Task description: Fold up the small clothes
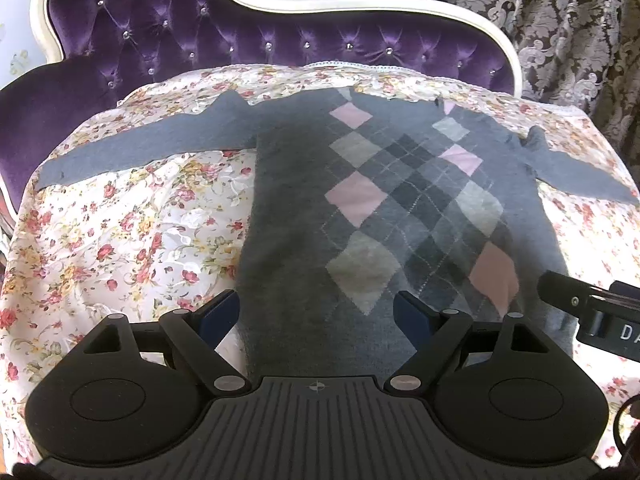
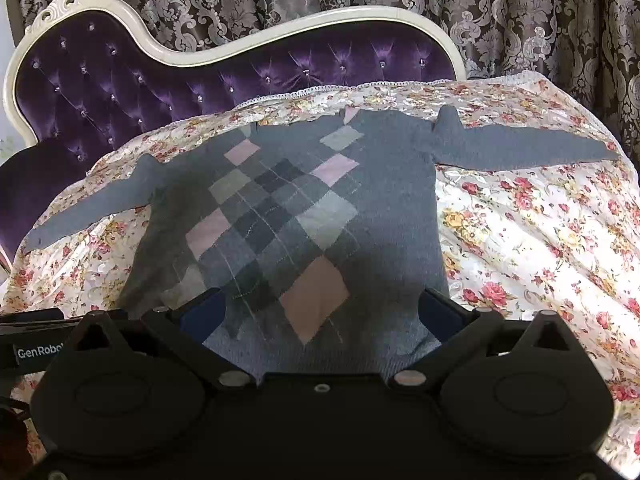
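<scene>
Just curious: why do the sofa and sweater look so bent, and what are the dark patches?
Left wrist view: fisheye lens bows the sofa back; soft shadow on the sweater. Right wrist view: same bowing; tool-shaped shadow falls across the sweater's hem.

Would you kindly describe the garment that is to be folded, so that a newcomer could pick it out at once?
Start at the purple tufted sofa with its cream frame, draped with a rose-print floral cloth. Spread flat on that cloth, sleeves stretched out to both sides, lies a small grey sweater. Its front panel of pink, pale grey and dark grey argyle diamonds sets it apart from the flowery fabric around it.
</scene>
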Available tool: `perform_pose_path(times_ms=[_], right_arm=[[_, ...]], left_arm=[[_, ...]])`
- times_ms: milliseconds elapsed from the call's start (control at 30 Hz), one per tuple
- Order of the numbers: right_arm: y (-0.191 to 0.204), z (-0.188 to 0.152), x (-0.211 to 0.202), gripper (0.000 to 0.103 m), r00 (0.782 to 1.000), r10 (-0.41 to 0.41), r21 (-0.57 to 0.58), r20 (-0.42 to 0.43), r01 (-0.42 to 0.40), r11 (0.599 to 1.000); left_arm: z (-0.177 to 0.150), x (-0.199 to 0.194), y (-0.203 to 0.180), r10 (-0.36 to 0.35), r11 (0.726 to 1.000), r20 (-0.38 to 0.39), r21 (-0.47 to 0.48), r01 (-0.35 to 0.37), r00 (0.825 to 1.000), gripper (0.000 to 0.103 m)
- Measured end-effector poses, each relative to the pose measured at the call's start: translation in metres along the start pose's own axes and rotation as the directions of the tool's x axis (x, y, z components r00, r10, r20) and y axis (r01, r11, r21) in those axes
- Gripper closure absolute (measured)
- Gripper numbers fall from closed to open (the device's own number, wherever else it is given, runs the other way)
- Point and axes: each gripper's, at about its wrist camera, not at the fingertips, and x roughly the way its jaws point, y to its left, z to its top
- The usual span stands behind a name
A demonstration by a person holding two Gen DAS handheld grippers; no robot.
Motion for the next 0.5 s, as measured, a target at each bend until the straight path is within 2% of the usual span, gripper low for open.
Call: perform_pose_path(times_ms=[500], right_arm=[[0.0004, -0.0009, 0.0038, 0.001, 1.0, -0.011, 0.001, -0.022, 0.011, 1.0]], left_arm=[[0.0009, 0.0014, 0.0019, 0.003, 1.0, -0.005, -0.002, -0.003, 1.0, 0.019]])
